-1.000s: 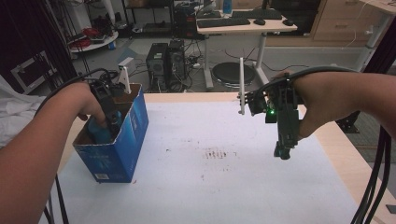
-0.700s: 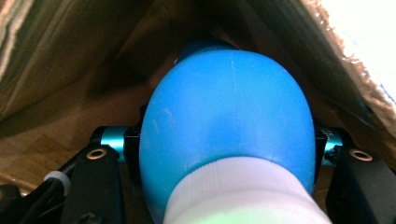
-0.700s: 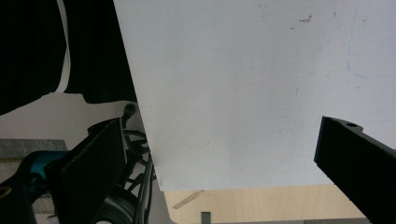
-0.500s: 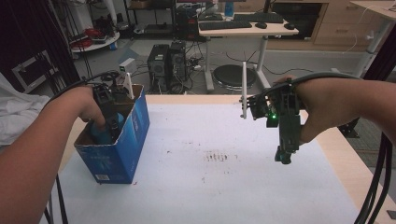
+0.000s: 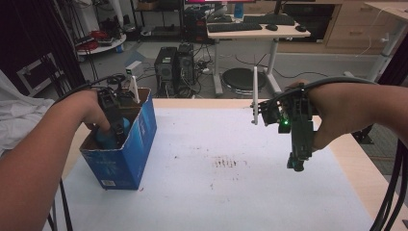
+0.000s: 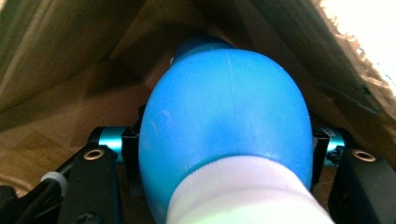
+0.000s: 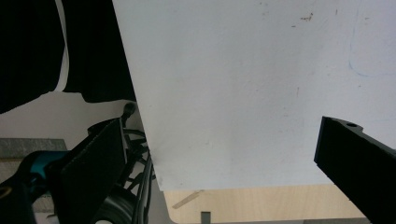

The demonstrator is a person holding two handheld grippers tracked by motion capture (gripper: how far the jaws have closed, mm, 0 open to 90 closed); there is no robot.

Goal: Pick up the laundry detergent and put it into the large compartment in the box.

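A blue cardboard box (image 5: 126, 159) stands open at the table's left side. My left gripper (image 5: 113, 129) reaches down into it, held by a hand. In the left gripper view a blue rubber bulb (image 6: 224, 121) with a white neck (image 6: 243, 196) sits between the two black jaws, which press on its sides; brown box walls (image 6: 60, 60) surround it. The bulb (image 5: 103, 138) shows as a blue patch in the box. My right gripper (image 5: 296, 163) hangs over the table's right side, pointing down. Its jaws stand wide apart in the right gripper view, right gripper (image 7: 219, 123) holding nothing.
The white table top (image 5: 216, 192) carries a few dark smudges (image 5: 230, 162) at its middle. A bare wooden edge (image 5: 358, 159) runs along the right. Cables (image 5: 392, 192) trail from the right arm. Computer towers (image 5: 175, 70) and a desk (image 5: 255, 31) stand beyond the far edge.
The right gripper has sunk slightly toward the table. The left gripper stays inside the box around the blue bulb.
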